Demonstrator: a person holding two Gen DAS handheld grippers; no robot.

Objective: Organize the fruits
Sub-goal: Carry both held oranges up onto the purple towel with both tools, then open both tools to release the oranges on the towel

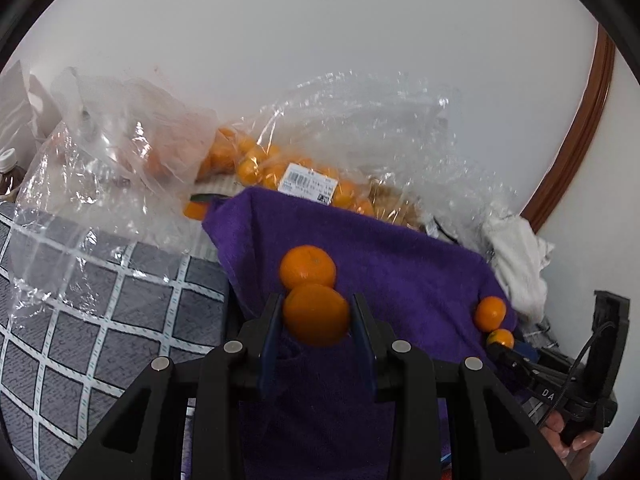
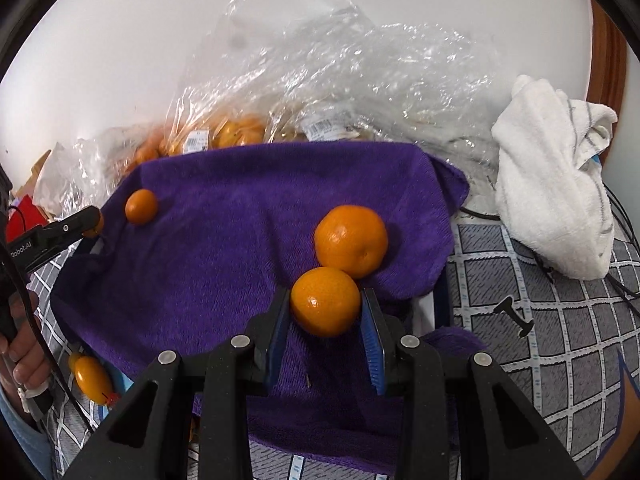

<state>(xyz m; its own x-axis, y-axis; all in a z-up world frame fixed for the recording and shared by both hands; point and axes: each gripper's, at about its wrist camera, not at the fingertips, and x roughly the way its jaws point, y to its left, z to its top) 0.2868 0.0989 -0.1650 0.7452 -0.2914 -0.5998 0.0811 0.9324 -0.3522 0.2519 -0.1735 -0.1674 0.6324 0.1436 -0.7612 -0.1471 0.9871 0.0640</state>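
Two hand-held grippers, both of matte black plastic: the left gripper [image 1: 316, 316] and the right gripper [image 2: 326, 312] each carry blue ribbed pads [image 2: 372, 344] on the inner faces of their fingers, with four round silver screw heads [image 2: 409, 340] set across angular, cut-out black linkage arms. Seen from the right wrist camera, the left unit bears white "Robot.AI" lettering [image 2: 20, 249] on its body and a thin black cable [image 2: 24, 292] trailing past the hand [image 2: 20, 344]. A light blue sleeve [image 2: 20, 440] shows at the lower left edge.
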